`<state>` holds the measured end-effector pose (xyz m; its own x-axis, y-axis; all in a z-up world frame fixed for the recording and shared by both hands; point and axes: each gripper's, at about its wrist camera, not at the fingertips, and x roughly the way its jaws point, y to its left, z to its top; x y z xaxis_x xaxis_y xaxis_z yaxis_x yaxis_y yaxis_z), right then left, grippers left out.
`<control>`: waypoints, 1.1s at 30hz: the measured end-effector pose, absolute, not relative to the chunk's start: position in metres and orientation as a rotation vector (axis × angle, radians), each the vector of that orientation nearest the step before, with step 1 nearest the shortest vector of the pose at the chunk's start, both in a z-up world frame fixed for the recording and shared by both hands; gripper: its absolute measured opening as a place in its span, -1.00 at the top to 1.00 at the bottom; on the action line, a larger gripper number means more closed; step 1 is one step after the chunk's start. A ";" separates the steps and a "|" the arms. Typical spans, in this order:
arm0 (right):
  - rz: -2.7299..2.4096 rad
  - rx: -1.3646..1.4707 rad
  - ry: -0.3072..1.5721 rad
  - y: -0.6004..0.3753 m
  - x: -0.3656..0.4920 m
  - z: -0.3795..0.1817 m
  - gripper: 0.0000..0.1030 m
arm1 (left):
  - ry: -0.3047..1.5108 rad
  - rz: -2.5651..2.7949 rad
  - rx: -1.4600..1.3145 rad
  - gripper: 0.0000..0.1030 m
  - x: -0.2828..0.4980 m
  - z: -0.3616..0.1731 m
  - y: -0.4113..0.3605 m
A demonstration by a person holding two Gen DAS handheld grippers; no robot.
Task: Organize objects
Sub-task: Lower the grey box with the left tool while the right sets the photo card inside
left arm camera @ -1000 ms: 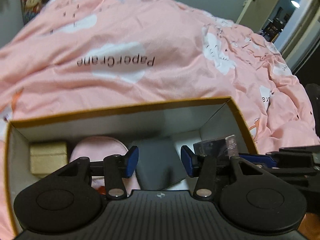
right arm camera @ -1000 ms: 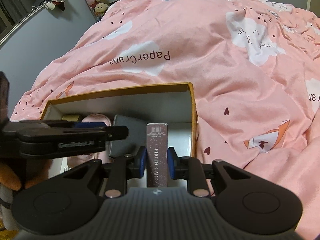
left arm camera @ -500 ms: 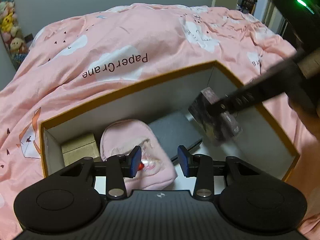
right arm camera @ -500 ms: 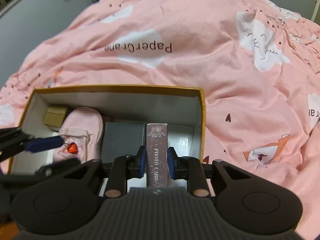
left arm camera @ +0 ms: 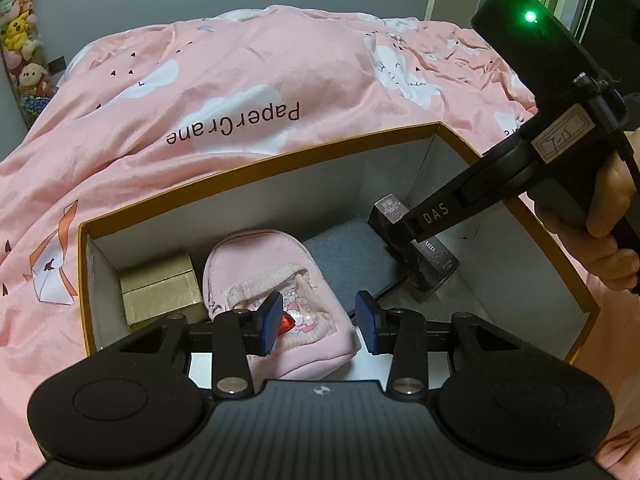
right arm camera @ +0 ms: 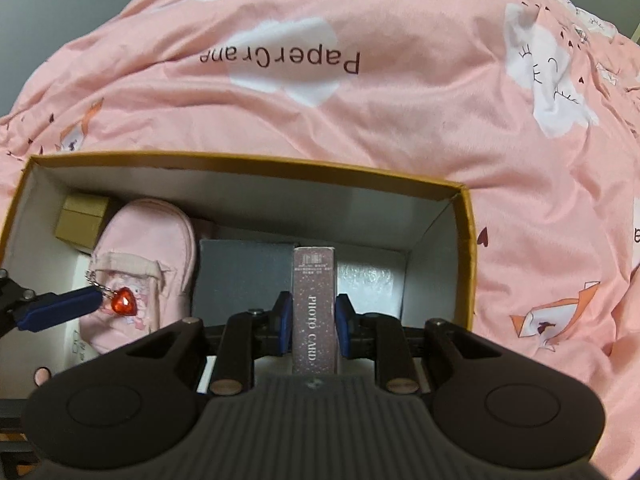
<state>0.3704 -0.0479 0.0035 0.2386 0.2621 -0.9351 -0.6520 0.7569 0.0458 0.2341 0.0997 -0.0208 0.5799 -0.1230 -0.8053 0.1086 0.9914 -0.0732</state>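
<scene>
Your right gripper (right arm camera: pixel 309 322) clamps the stiff, light, glittery mauve photo-card box (right arm camera: pixel 313 308) by its long sides, low inside the orange-rimmed cardboard box (right arm camera: pixel 256 162), while your left gripper (left arm camera: pixel 318 322) hangs half-wide and empty over the soft pink pouch (left arm camera: pixel 256 268).

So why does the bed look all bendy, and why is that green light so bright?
Left wrist view: the fisheye lens bends the pink duvet and the box rim near the edges; the green light glows because the room is dim. Right wrist view: same curving, and the photo card box in the right claw looks sharp while the corners go dark.
</scene>
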 end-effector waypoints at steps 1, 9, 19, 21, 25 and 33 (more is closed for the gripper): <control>0.651 -0.405 1.164 -0.047 0.369 0.005 0.53 | 0.942 -0.135 -0.019 0.09 0.234 -0.021 0.100; 0.652 -0.643 1.025 -0.041 0.357 0.016 0.54 | 0.933 -0.132 -0.039 0.09 0.233 -0.021 0.103; 0.865 -0.604 0.992 -0.045 0.337 0.026 0.76 | 0.922 -0.118 -0.043 0.09 0.230 -0.019 0.105; 0.899 -0.642 0.986 -0.041 0.329 0.021 0.78 | 0.920 -0.124 -0.047 0.09 0.227 -0.018 0.106; 0.832 -0.710 0.977 -0.042 0.332 0.008 0.82 | 0.930 -0.116 -0.035 0.09 0.223 -0.020 0.108; 0.735 -0.739 0.970 -0.049 0.341 0.007 0.81 | 0.935 -0.109 -0.045 0.09 0.223 -0.021 0.110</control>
